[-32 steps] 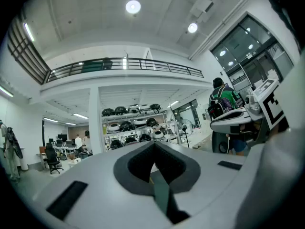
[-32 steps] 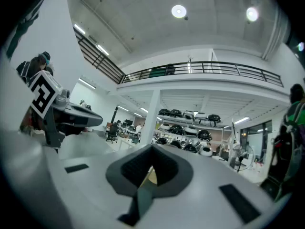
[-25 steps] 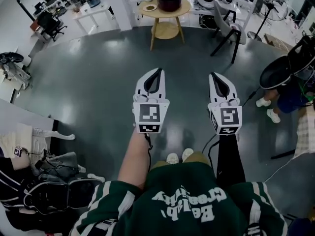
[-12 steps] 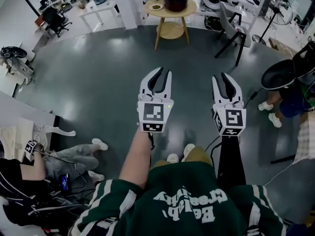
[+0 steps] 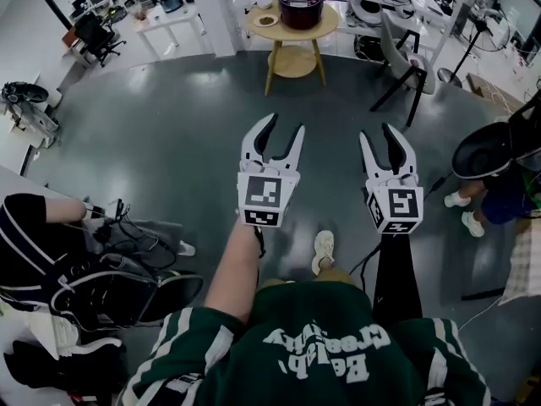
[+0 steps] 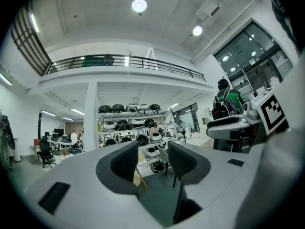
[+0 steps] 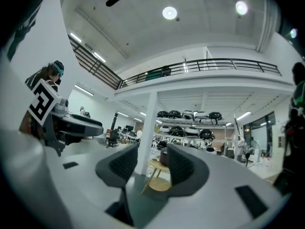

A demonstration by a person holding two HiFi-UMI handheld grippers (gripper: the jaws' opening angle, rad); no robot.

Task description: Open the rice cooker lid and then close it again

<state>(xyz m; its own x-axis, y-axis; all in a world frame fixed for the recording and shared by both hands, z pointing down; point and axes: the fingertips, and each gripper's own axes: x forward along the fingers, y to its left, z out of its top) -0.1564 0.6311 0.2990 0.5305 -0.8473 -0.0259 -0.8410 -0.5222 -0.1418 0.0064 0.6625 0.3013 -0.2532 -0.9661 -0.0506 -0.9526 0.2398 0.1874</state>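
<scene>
Jaws on both grippers have just been opening, from pressed together a second ago to clearly apart now, and one shoe has stepped forward.

Left gripper (image 5: 284,125) and right gripper (image 5: 377,134) are both empty and held out level side by side. The rice cooker (image 5: 302,2), lid still down, sits on the round wooden table (image 5: 325,21) well apart from them: about 12 o'clock from the left one, more like 11 from the right. Neither is really nearer, I'd say, though the left lines up straighter. It's a walk-up first, not a reach.
</scene>
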